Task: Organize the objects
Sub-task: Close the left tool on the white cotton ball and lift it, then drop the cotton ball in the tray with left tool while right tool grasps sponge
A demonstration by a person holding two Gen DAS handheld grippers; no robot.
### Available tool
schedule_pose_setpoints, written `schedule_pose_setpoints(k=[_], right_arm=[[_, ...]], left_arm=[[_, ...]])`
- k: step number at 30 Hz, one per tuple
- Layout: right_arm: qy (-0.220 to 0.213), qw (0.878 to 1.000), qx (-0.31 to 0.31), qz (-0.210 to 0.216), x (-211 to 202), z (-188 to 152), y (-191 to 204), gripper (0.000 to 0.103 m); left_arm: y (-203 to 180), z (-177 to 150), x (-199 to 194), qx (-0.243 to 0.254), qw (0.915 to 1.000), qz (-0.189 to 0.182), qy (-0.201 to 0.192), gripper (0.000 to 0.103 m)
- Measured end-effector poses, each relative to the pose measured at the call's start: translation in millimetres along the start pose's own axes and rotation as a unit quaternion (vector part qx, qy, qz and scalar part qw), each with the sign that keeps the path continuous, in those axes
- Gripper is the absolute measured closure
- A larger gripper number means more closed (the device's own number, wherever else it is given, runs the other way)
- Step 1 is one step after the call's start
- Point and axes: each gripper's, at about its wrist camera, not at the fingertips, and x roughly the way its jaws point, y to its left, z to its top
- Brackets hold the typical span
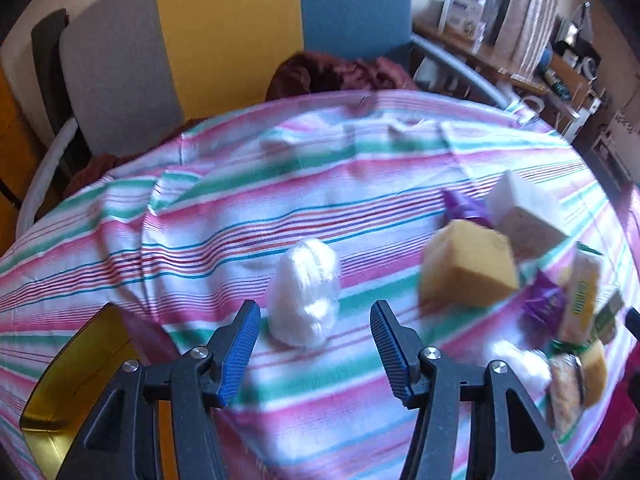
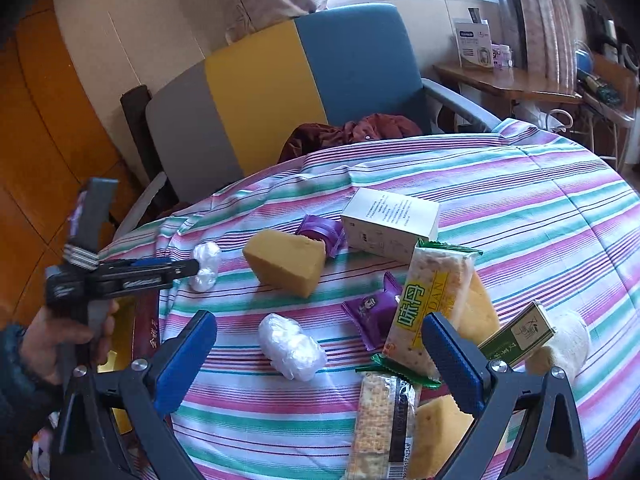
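On a round table with a striped cloth (image 2: 520, 208) lie scattered objects. My left gripper (image 1: 314, 312) is open, its jaws either side of a white plastic-wrapped bundle (image 1: 305, 292); the gripper (image 2: 192, 270) and bundle (image 2: 206, 266) also show in the right wrist view. My right gripper (image 2: 320, 332) is open and empty above a second white bundle (image 2: 291, 346). Nearby lie a yellow sponge (image 2: 286, 260), a white box (image 2: 390, 224), purple sachets (image 2: 370, 312), cracker packets (image 2: 434, 300) and a green-and-white box (image 2: 516, 334).
A gold-and-red box (image 1: 76, 364) sits at the table's left edge. A grey, yellow and blue chair (image 2: 280, 92) with a maroon cloth (image 2: 352, 132) stands behind the table. A white roll (image 2: 560, 344) lies at the right. Shelves with clutter (image 1: 568, 60) stand far right.
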Motion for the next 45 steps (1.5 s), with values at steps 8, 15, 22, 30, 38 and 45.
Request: schedule_pose_setpoints(k=[8,15,22,30,38,45], right_arm=[[0.001,1.0,-0.001,-0.01,2,2,-4,0.0],[-0.03,0.993,0.109,-0.023,-14,13,-52,0.003],[0.015,0.986,0.164,0.01,-3,11,-73,0.023],[0.057,0.993,0.106,0.004,0,5,-51,0.031],[0.07,0.986,0.143,-0.047,-43,-7,-90,0.008],[0.137,0.972,0.179,-0.07,-29,-36,-104,0.006]], left_arm=[[-5,4,26,-0.002,0.9998,0.02,0.01,0.07],[-11,-28,-27,-0.015,0.9989,-0.02,-0.04,0.07],[-14,-71,-85,-0.021,0.9955,-0.056,-0.074,0.07],[3,-127,-130,-0.05,0.9914,-0.079,-0.092,0.07],[30,-174,-146,-0.084,0.988,-0.088,-0.095,0.07],[41,-201,-148,-0.107,0.9858,-0.09,-0.093,0.07]])
